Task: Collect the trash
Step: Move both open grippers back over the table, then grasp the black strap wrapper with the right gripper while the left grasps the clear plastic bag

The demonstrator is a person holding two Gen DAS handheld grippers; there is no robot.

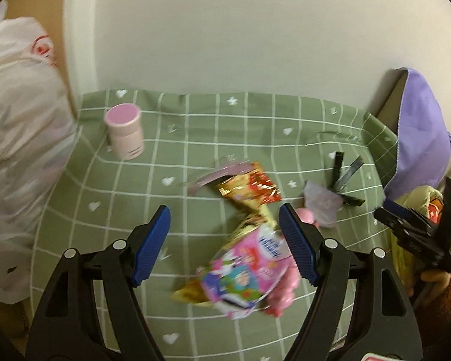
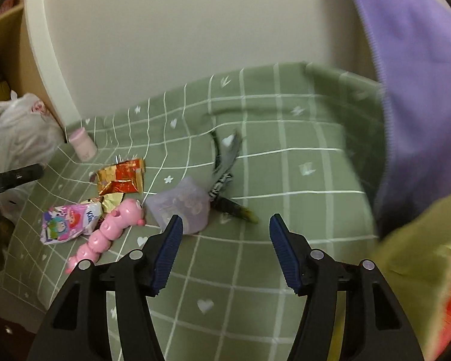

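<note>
Plainly, both jaws are held spread, nothing gripped. The pink wrapper [image 1: 245,270] is framed between the left gripper [image 1: 224,240] jaws, long axis slanting across the gap. Beyond the right gripper [image 2: 225,246], the lilac wrapper [image 2: 183,207] is seen ahead-left.

Plain cream wall [image 1: 255,30], green grid-patterned tablecloth [image 2: 255,270] with hearts, purple cloth [image 2: 421,90] at right
</note>
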